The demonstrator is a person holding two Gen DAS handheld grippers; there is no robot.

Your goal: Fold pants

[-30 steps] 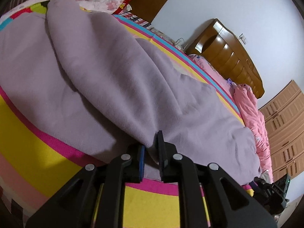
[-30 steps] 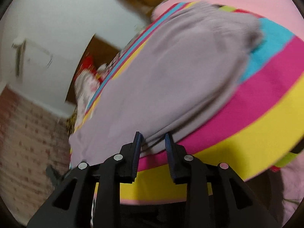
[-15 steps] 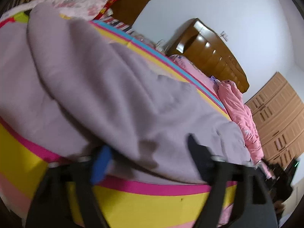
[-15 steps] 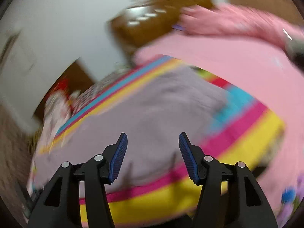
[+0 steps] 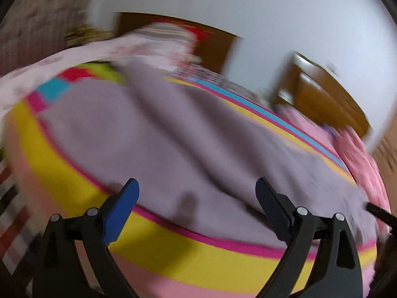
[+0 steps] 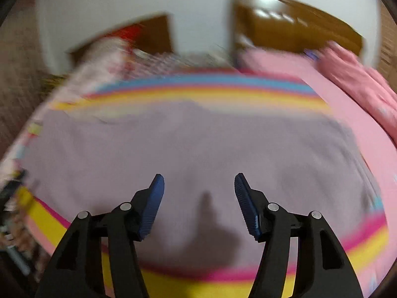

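Note:
The lilac pants [image 5: 173, 134] lie spread on a striped bedspread [image 5: 173, 253], with a folded ridge running from the far left toward the near right. They fill the middle of the right wrist view [image 6: 198, 149] too. My left gripper [image 5: 197, 186] is open wide and empty above the pants' near edge. My right gripper [image 6: 199, 181] is open and empty above the middle of the pants. Both views are blurred by motion.
Pink bedding [image 6: 359, 94] lies at the right of the bed. A floral pillow [image 5: 139, 47] sits at the far left. A wooden headboard [image 6: 297, 24] and a white wall stand behind. The bed's near edge [image 6: 198, 285] runs below the grippers.
Both grippers were shut on the pants' near edge one second ago. They have opened, let go of the cloth, and pulled back and up from it.

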